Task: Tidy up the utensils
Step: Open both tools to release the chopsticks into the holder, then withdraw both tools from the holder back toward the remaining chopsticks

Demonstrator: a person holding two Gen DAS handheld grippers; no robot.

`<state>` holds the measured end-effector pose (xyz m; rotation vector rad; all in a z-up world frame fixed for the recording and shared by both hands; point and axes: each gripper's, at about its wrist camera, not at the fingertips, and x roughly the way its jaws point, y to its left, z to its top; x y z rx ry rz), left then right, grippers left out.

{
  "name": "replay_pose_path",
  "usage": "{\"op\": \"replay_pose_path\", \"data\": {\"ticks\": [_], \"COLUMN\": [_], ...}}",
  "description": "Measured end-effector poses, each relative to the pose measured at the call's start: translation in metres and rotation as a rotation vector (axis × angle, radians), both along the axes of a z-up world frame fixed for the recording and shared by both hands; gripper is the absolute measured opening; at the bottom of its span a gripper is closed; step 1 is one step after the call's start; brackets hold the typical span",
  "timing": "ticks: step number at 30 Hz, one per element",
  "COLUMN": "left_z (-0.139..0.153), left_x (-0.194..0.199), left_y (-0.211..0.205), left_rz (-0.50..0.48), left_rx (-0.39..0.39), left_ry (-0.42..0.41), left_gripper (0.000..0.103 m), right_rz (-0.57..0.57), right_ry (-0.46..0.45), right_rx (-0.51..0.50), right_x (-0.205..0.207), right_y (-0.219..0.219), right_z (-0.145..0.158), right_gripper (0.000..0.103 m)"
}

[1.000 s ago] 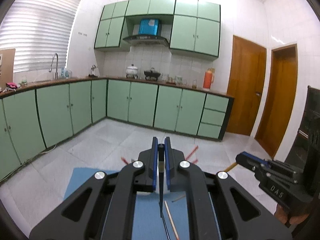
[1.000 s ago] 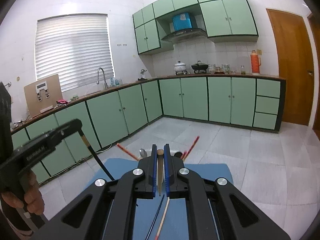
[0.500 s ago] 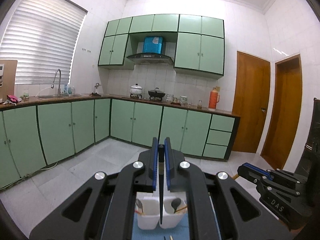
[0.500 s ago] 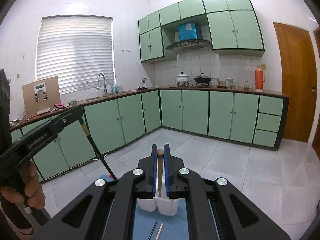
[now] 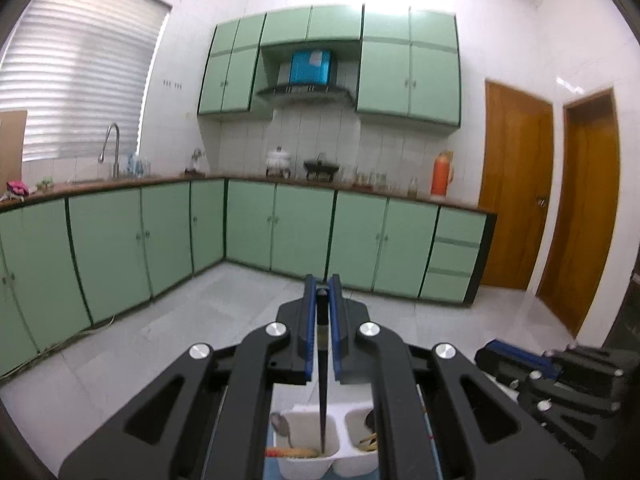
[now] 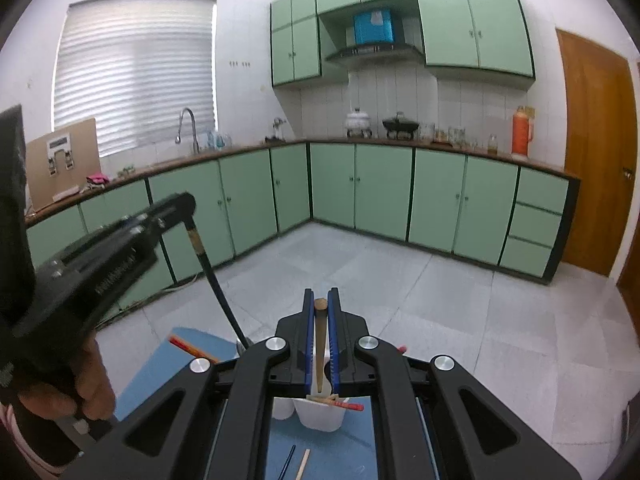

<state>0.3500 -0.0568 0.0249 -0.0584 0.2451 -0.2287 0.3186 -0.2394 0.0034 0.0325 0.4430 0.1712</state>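
My left gripper (image 5: 322, 285) is shut on a black chopstick (image 5: 322, 380) that hangs tip down into the left compartment of a white two-part holder (image 5: 304, 462). That holder has a spoon (image 5: 280, 427) and several sticks in it. My right gripper (image 6: 320, 300) is shut on a wooden chopstick (image 6: 319, 344) held upright above the same white holder (image 6: 320, 418), where red-tipped chopsticks (image 6: 344, 404) lie. The left gripper (image 6: 168, 210) with its black chopstick (image 6: 218, 284) also shows in the right wrist view.
A blue mat (image 6: 208, 346) lies under the holder, with a red chopstick (image 6: 192, 348), a black one (image 6: 288, 460) and a wooden one (image 6: 303, 464) loose on it. Green kitchen cabinets (image 5: 280, 232) line the far walls across a tiled floor (image 5: 160, 340).
Both grippers have risen and tilted up with their chopsticks. The holder has come into view below them, and the black chopstick's tip now reaches into its left compartment.
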Motion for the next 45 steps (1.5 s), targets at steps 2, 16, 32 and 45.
{"op": "replay_pose_path", "data": {"ticks": [2,16,32,45], "left_z": [-0.012,-0.059,-0.043,-0.053], "left_x": [0.007,0.019,-0.011,-0.101], "left_y": [0.002,0.013,0.037,0.054], "left_rz": [0.006,0.019,0.036,0.027], "left_rx": [0.003,0.047,0.000,0.000], "left_ry": [0.029,0.158,0.133,0.124], "left_gripper": [0.005,0.006,0.058,0.089], "right_rz": [-0.004,0.004,-0.084,-0.163], "right_ry": [0.018,0.090,-0.017,-0.085], "right_rx": [0.002,0.010,0.044,0.087], "right_x": [0.006,0.018,-0.017,-0.104], "right_y": [0.001,0.003,-0.018,-0.040], "right_z": [-0.010,-0.043,-0.019,-0.031], "right_gripper": [0.006,0.007,0.054,0.071]}}
